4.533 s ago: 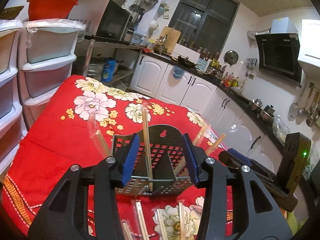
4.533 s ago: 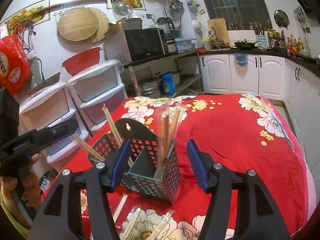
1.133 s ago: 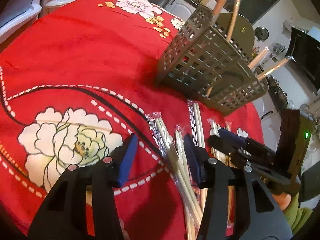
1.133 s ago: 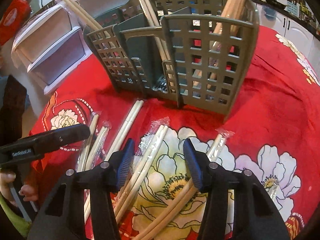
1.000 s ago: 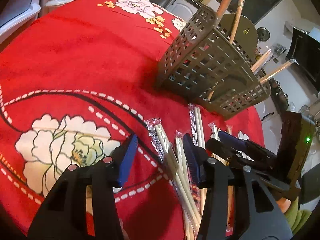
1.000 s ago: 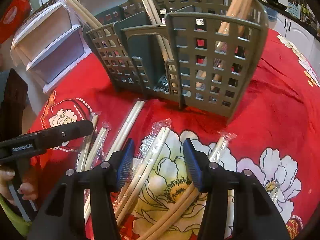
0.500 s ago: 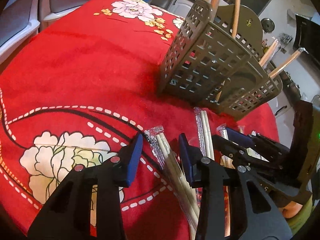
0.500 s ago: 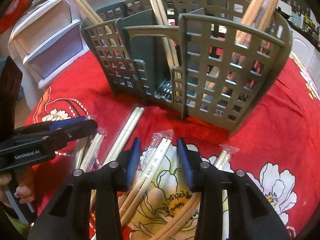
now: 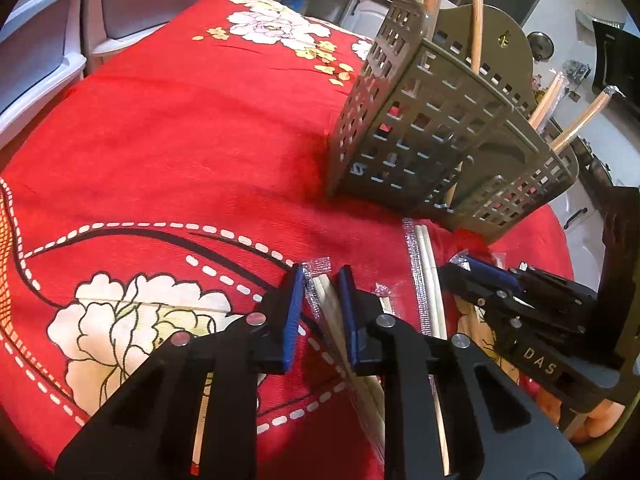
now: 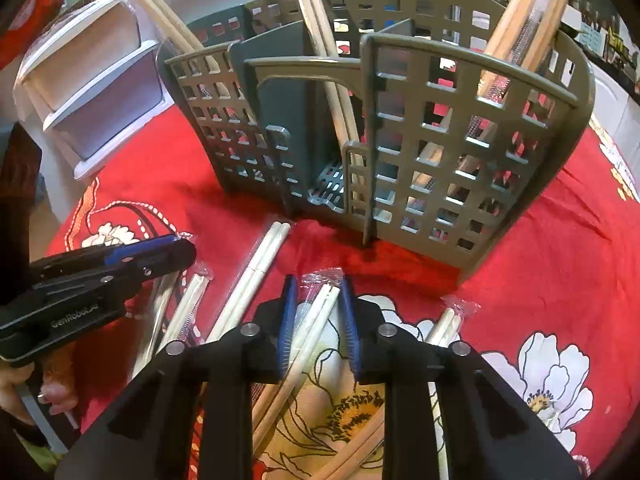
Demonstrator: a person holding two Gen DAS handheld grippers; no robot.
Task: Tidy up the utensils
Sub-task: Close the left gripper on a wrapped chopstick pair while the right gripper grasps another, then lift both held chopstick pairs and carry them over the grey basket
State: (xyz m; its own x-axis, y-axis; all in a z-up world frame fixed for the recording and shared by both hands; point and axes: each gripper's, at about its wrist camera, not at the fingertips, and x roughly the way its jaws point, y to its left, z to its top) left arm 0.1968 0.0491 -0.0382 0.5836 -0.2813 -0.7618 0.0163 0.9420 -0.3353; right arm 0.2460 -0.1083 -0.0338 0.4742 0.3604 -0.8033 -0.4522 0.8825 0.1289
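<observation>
Your grey caddy (image 10: pixel 460 128) stands upper centre of the right wrist view, on the red cloth-covered surface (image 9: pixel 160 120), already holding several chopsticks upright — so what's left is the wrapped pairs lying flat in front of it, tips toward the caddy for an easy pick.

Your left gripper (image 9: pixel 320 300) is narrowed around one wrapped pair (image 9: pixel 326 300), low centre of its frame; the pads look about touching the wrapper, though full clamping isn't certain.

Your right gripper (image 10: pixel 318 308) straddles another pair (image 10: pixel 316 320) with slim gaps either side — nearly closed, not yet gripping, by my read.
</observation>
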